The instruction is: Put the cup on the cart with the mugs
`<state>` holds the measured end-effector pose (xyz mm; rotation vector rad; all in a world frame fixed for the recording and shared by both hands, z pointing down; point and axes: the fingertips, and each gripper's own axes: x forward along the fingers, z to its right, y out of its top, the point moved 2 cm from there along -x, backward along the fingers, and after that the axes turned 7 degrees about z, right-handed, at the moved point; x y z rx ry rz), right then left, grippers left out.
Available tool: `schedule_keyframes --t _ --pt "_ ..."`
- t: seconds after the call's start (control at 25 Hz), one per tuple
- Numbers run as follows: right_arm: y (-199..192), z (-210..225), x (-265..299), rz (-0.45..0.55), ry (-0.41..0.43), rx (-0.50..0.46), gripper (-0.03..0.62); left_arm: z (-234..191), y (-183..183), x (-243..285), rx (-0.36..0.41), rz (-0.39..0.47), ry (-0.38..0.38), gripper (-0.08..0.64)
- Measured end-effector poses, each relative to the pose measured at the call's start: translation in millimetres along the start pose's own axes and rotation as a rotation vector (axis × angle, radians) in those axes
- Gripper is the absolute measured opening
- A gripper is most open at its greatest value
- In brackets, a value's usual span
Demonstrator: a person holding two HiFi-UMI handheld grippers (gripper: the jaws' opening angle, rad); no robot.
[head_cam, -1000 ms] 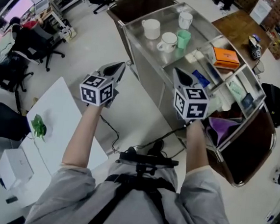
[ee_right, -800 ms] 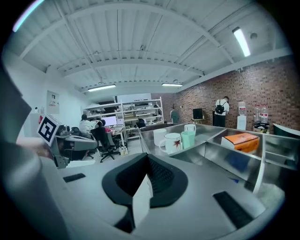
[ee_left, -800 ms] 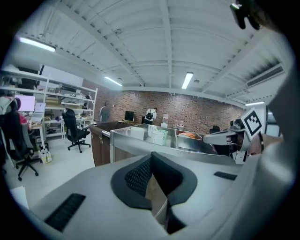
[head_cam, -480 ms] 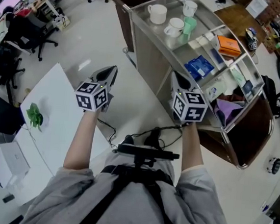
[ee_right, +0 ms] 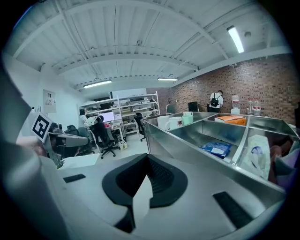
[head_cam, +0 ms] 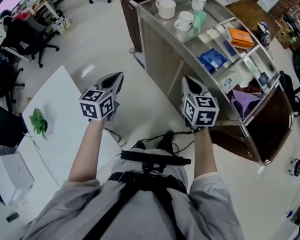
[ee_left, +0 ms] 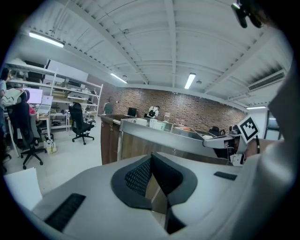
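Nearest the camera is the person's torso, crossed by dark harness straps, with both forearms stretched forward out of grey sleeves. The left gripper is held over the far edge of a white table, and its jaws are pressed together with nothing between them, as the left gripper view shows. The right gripper is level with it on the right, just in front of the cart's near side. Its jaws also meet at the tip and hold nothing. On the white table, to the left of the person, lie a small green sprig and a white box.

Beyond the grippers stands the steel cart, running from far left to near right and split into compartments. A purple item sits at its near right end. Further along are a blue packet and, past it, an orange box.

The green cup stands upright in the far left compartment, just right of one white mug and between it and the far one. A second mug is further left and a third further back. In the right gripper view the cup shows beside a mug at the cart's far end, well apart from both grippers.

Office chairs stand on the floor at the far left.
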<state>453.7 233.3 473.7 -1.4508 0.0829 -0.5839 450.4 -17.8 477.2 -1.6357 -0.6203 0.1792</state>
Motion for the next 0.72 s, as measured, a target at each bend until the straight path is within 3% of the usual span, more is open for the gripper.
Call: schedule_keyframes --t 0.72 --pt "-18 -9 -40 -0.002 -0.039 -0.003 0.005 27 -25 -29 0.007 -0.026 -0.061 0.003"
